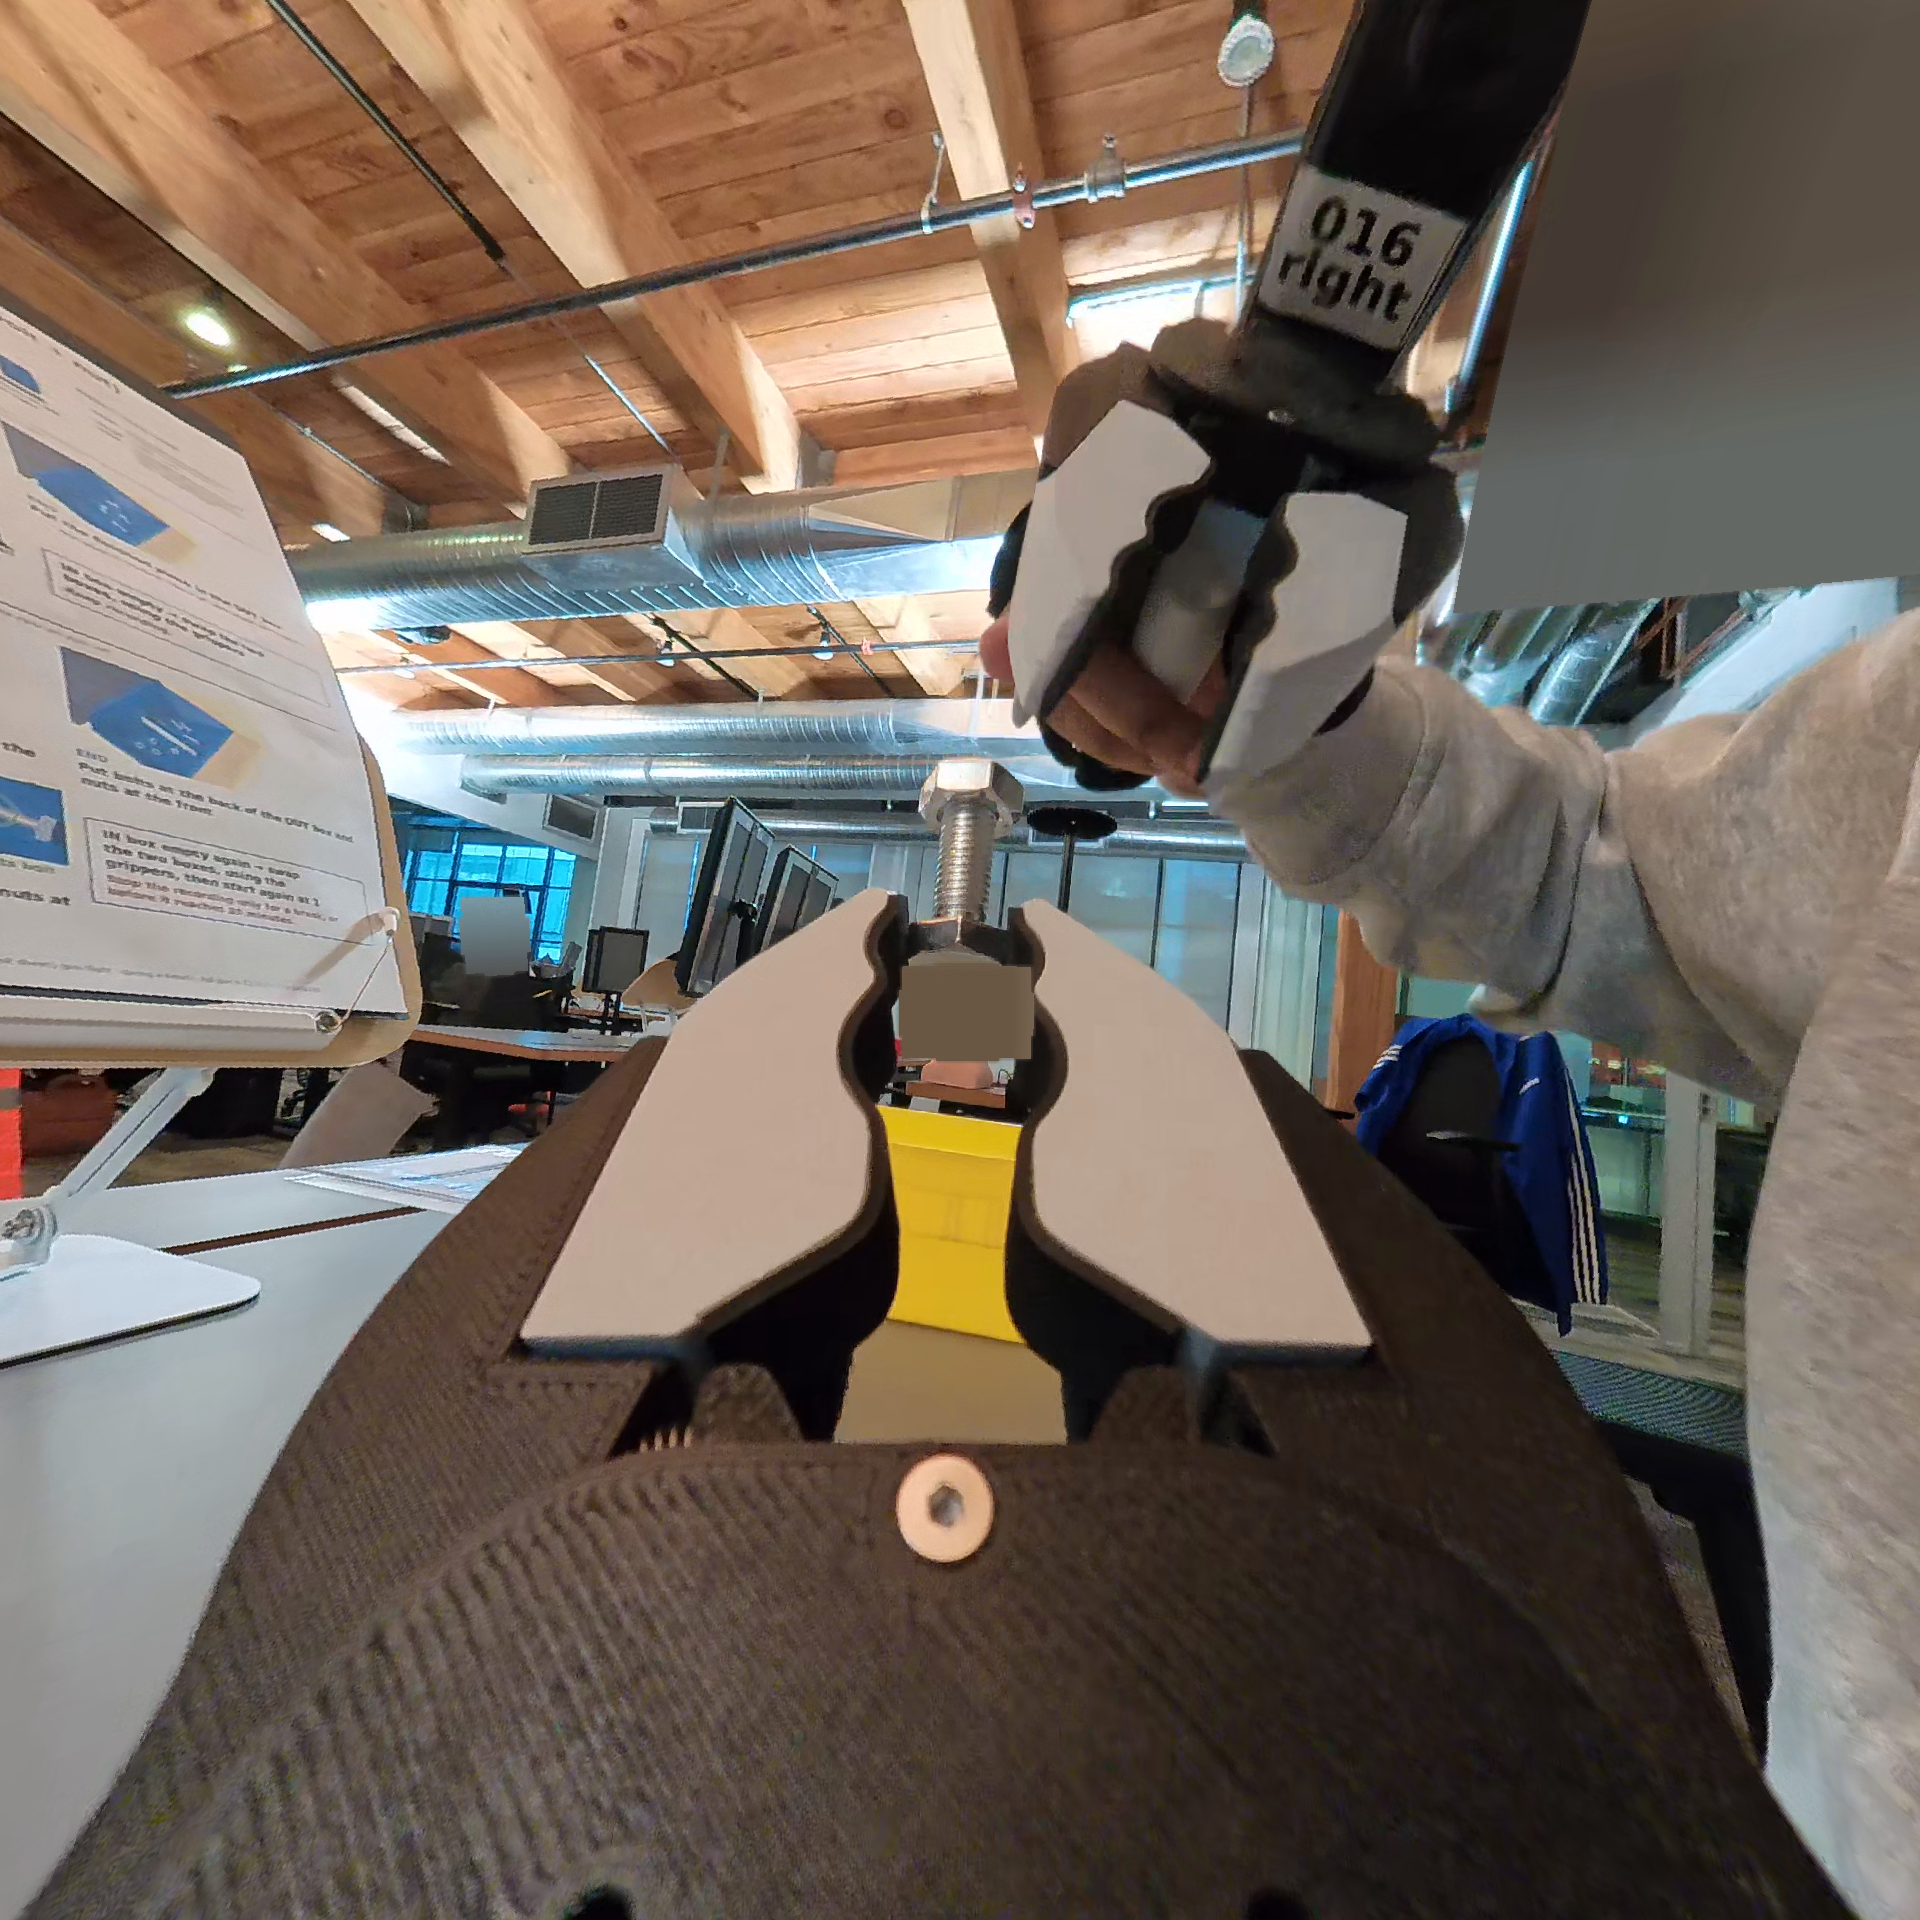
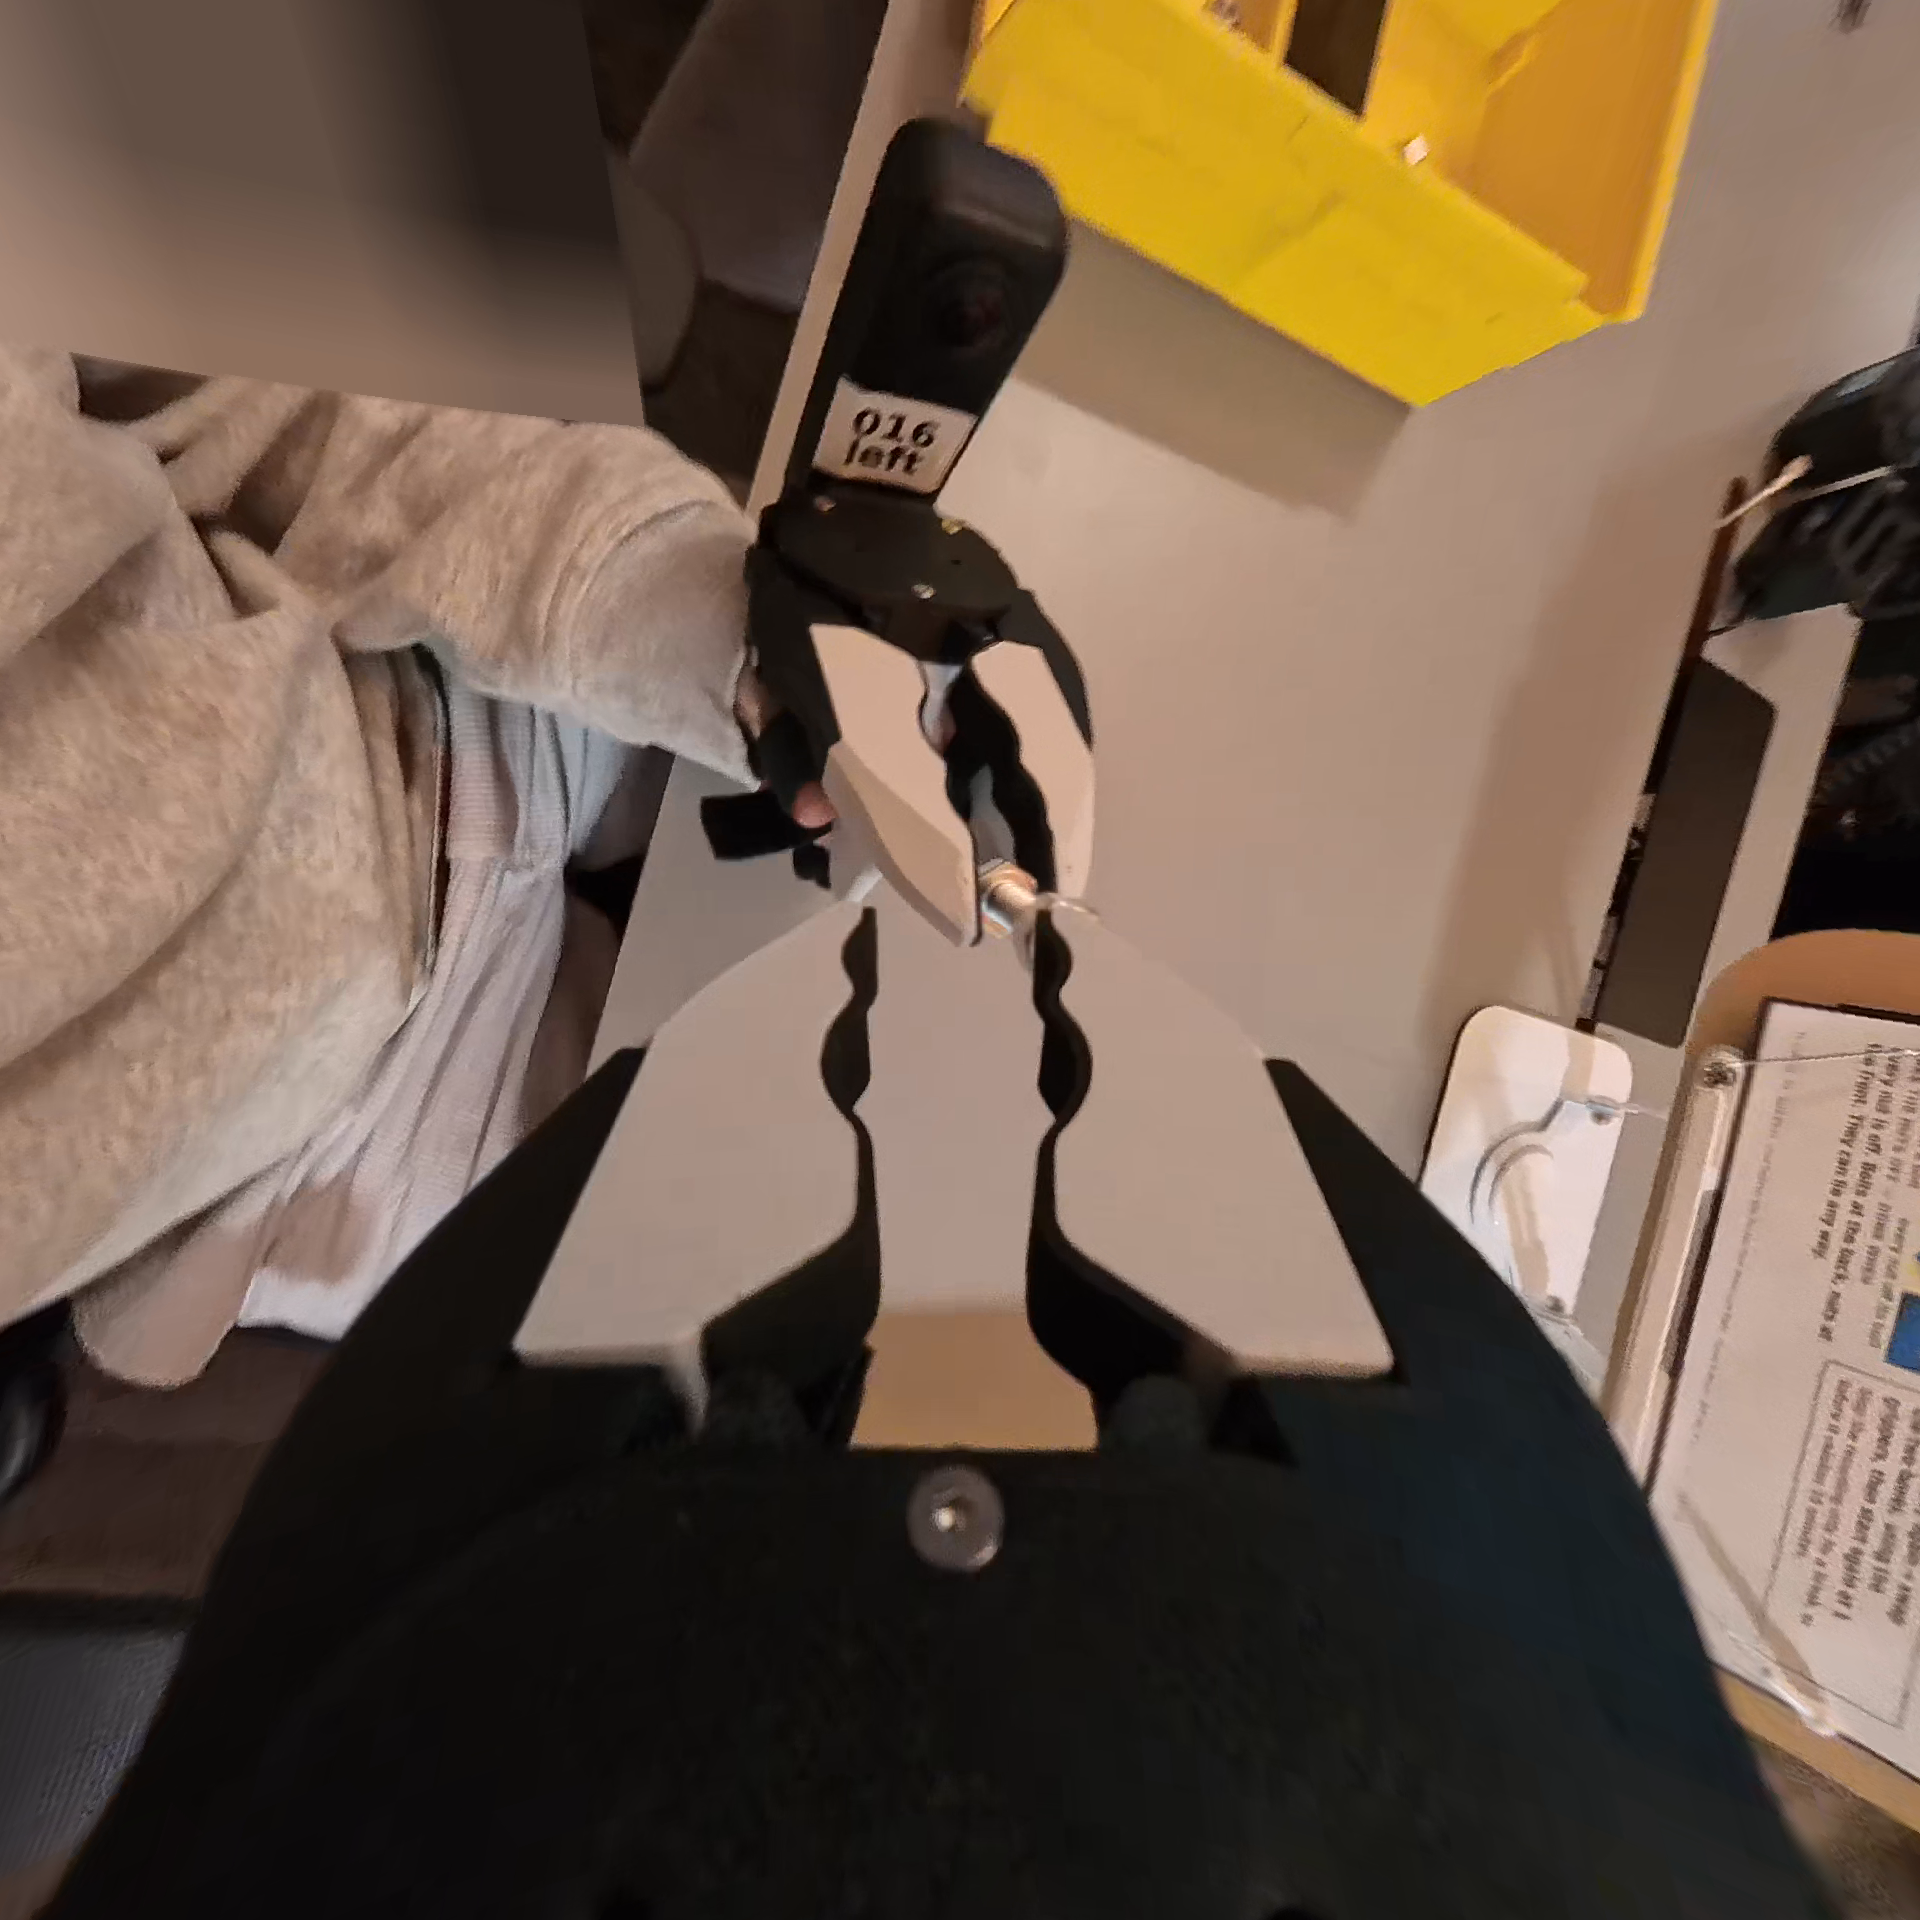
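Your left gripper was clamped on the head of a bolt, holding it upright in the air over the table, near its edge on your side. A nut sat at the bolt's top end. Your right gripper stood partly open and empty just beside the nut, not gripping it.
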`<state>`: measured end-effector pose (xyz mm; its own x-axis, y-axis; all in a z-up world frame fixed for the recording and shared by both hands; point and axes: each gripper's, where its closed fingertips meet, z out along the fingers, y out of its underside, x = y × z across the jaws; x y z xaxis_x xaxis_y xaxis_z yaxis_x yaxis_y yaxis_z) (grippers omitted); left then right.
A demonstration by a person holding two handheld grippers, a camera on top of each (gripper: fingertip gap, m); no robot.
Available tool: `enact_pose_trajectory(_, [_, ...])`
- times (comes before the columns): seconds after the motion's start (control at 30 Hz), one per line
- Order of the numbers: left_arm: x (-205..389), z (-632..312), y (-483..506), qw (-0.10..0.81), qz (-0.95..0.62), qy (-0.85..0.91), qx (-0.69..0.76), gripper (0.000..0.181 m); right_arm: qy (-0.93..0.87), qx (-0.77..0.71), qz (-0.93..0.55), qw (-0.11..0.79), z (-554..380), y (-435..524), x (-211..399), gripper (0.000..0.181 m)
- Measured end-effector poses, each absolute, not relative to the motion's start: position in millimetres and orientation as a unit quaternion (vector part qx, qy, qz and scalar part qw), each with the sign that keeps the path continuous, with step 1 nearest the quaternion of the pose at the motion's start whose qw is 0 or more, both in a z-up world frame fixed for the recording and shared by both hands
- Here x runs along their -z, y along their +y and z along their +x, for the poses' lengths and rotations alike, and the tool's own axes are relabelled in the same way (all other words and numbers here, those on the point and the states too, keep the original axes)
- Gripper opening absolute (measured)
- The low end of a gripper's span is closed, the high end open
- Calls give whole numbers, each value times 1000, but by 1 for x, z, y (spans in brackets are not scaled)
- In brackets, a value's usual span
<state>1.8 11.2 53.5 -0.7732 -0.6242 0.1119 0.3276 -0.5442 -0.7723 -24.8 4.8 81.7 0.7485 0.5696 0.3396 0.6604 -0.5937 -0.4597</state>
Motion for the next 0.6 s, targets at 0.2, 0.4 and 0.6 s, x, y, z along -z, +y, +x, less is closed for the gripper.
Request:
enact_pose_trajectory(0.2, [-52,3,10,277,-196,393,855,18,-240,69,-841,480,-3,-3,-94,25])
enact_pose_trajectory(0.4, [-49,7,7,241,-221,369,870,18,-139,13,-724,676,16,-27,-84,21])
enact_pose_trajectory(0.6, [-50,16,-15,210,-223,359,881,18,-79,-61,-713,694,30,-39,-65,32])
